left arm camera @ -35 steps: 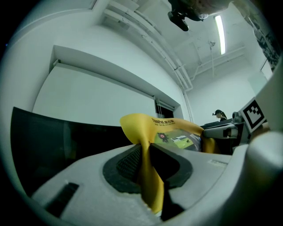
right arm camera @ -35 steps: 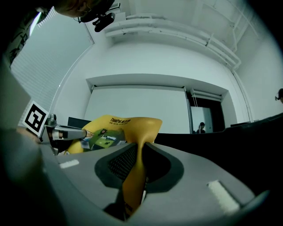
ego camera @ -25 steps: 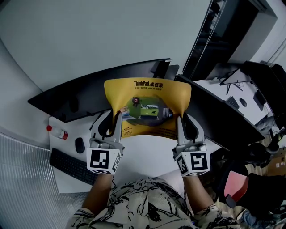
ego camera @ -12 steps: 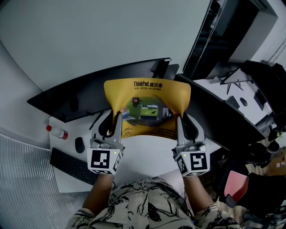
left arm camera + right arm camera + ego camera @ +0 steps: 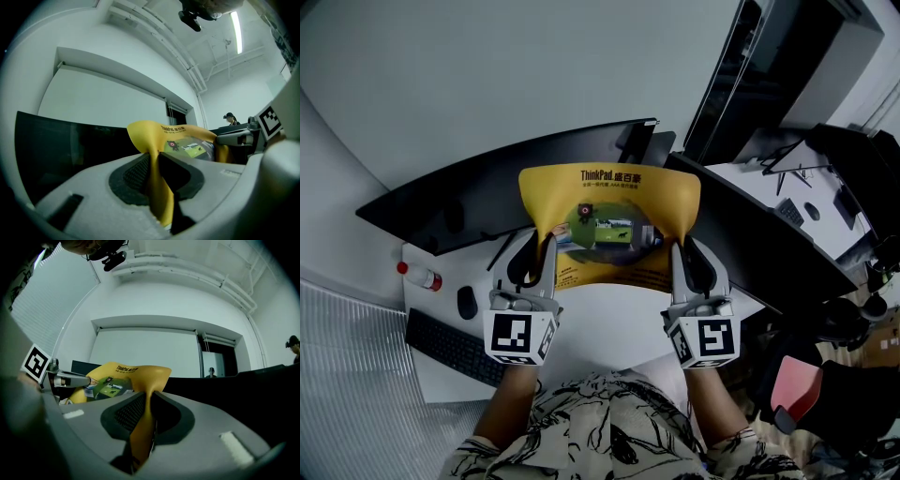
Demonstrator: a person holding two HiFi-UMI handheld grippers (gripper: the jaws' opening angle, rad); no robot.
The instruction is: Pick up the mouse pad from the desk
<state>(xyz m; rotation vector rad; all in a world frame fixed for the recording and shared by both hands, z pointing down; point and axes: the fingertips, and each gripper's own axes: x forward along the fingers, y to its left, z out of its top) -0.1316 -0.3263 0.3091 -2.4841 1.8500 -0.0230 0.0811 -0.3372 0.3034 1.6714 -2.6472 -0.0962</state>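
We record a pale grey wall [image 5: 487, 75] behind a white desk [image 5: 609, 317], with a strip light [image 5: 236, 26] on the ceiling. Two dark monitors [image 5: 487, 192] stand along the desk's far edge. The yellow mouse pad [image 5: 609, 202] is held up off the desk, upright before the monitors and slung between both grippers. A black keyboard [image 5: 450, 347] lies at the desk's left end. The left gripper [image 5: 542, 241] is clamped on the pad's lower left edge. The right gripper [image 5: 682, 248] is clamped on its lower right edge. A black mouse [image 5: 467, 304] sits beside the keyboard, with a small red-capped bottle [image 5: 422, 278] nearby.
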